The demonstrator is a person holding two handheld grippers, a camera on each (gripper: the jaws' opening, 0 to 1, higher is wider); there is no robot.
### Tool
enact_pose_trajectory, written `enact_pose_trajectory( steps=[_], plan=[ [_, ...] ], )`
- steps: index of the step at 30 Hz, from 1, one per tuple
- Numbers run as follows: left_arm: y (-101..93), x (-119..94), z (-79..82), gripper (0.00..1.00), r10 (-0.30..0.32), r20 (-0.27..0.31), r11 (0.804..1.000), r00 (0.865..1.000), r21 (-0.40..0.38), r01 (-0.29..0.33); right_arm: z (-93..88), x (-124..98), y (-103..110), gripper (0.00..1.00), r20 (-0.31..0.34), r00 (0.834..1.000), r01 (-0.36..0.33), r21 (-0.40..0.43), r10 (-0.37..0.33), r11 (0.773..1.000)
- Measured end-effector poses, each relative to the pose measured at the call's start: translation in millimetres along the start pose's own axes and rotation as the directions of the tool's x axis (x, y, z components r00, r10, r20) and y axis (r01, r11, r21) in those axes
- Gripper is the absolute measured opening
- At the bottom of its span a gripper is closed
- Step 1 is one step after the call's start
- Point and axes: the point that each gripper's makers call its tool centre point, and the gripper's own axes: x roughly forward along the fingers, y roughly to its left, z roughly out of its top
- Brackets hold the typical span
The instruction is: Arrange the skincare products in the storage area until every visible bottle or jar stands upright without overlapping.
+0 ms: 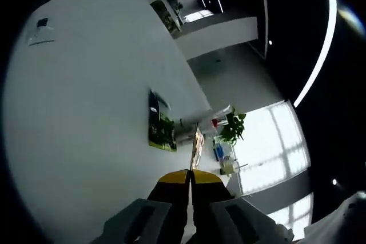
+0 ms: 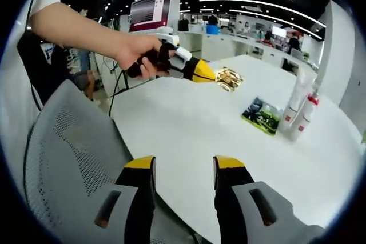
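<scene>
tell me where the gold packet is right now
In the right gripper view the gold packet is clamped in the left tongs, held above the white table, up-left of the green packet.

Table [image 2: 189, 124]: ahead of the right gripper [image 2: 183, 167], with a mesh chair [image 2: 63, 158] at its near left edge.
Left gripper [image 2: 214, 76]: over the table's far left part, held in a hand [image 2: 137, 55]; a flat gold packet [image 2: 229, 78] sits at its tip.
Green packet [image 2: 262, 115]: flat on the table, right of centre.
Two tubes [image 2: 300, 110]: upright, just right of the green packet, side by side.
Left gripper view: gold packet [image 1: 197, 148] edge-on past the jaws, green packet [image 1: 160, 123] beyond it to the left.
</scene>
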Motion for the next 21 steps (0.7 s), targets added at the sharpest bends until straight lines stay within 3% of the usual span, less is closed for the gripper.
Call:
enact_pose_trajectory(
  steps=[12,21],
  plan=[
    [35.4,47,33.4,0.0,0.108,-0.021,0.994,0.994,-0.027,-0.109,-4.4,1,-4,0.36,-0.021,1.0,0.016,0.001,-0.016,1.0],
    [38.4,60,56.3,0.0,0.111,-0.018,0.993,0.994,-0.03,-0.112,-4.7,1,-5,0.36,-0.023,0.999,0.023,0.004,-0.023,1.0]
  ],
)
